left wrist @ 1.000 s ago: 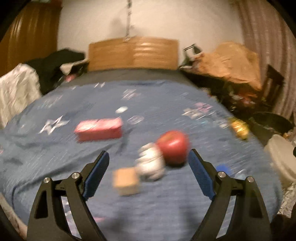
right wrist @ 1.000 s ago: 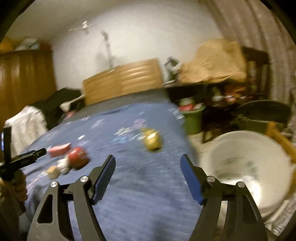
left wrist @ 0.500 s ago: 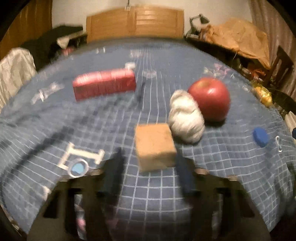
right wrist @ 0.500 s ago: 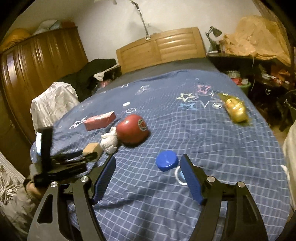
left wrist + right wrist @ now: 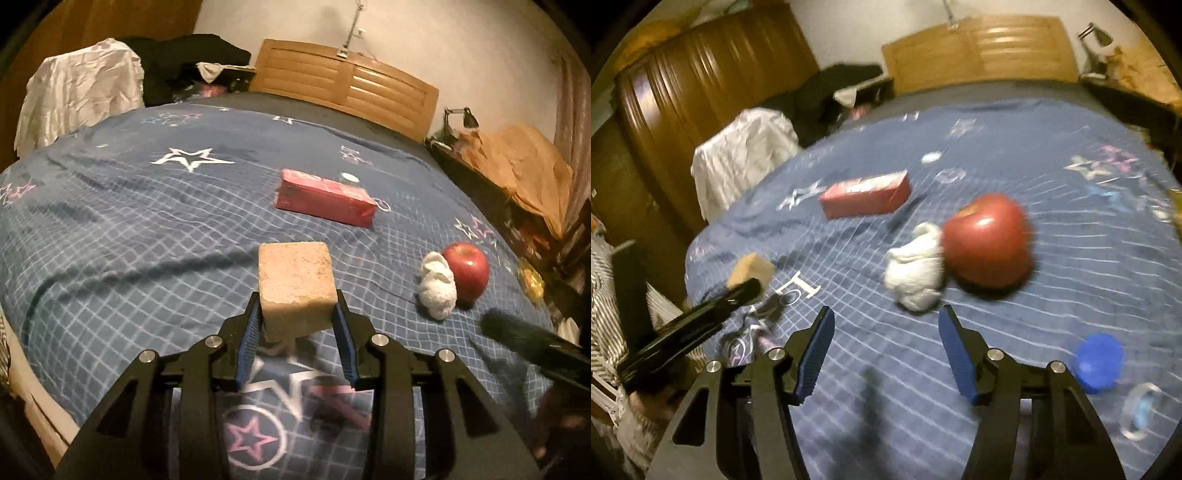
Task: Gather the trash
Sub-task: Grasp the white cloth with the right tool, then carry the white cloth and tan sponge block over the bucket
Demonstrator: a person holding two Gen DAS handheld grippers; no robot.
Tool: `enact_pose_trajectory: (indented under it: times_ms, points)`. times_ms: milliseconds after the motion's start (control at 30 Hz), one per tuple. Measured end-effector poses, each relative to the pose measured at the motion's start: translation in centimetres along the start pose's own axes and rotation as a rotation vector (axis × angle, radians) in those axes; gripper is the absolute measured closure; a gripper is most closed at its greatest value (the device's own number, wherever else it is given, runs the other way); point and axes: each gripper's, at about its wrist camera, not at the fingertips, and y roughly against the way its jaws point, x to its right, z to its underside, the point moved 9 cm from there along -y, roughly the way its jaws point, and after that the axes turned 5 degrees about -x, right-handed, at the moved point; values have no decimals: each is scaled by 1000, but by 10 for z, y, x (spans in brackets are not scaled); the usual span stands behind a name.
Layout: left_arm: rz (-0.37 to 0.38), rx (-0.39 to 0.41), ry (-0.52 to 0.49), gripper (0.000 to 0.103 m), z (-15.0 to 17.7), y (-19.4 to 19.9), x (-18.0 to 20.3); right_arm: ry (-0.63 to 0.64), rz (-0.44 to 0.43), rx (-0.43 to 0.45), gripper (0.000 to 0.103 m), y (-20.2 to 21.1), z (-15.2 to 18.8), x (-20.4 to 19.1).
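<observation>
Left tool (image 5: 296, 306) pinching a tan sponge-like cube (image 5: 295, 273), blue pads pressed on both side faces, cube apparently raised just off the blue star-print quilt (image 5: 147, 240) near the bed's foot. So, by the look of it, one piece of trash in hand, not yet dropped anywhere. No bin or bag in either view.

Over to the right tool (image 5: 886, 317): jaws closing, nothing between them, pointed down at the quilt. Just ahead of its tips, a crumpled white tissue wad (image 5: 916, 273), touching a red apple (image 5: 988, 240). Probably the next pick, though only a guess.

Left on the bed, and plenty of it: red carton (image 5: 866, 195) lying flat further up the quilt, small white cap (image 5: 931, 157) beyond it, blue bottle cap (image 5: 1099, 362) just right of the right tool, clear plastic ring (image 5: 1141, 410) beside that cap, something yellow and shiny (image 5: 530, 282) at the bed's right edge. Early going, then. Most of the collecting to come.

On to writing. Red carton with pale print on its top face, too blurred to read. No brand legible anywhere. White letter-like mark (image 5: 798, 288) printed on the quilt near the held cube, shaped like an H or an I on its side, impossible to say which. Otherwise only printed stars and circles.
</observation>
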Motion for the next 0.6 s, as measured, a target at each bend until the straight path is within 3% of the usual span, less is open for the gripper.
enact_pose_trajectory:
  times_ms: [167,233,400,600]
  points:
    - [-6,11,22,67,-3,4,-10,-21,106,-31,48,-41,-17,8]
    - [-9,4,26,67,-3,2,-12,-22,146,-32,66,-49,-19,14]
    - [-11,13,22,67,-5,5,-11,-11,107,17,72,-27,-15,8]
    - [-7,55,-44,67,-11,22,21,35,69,90,72,42,12,-9]
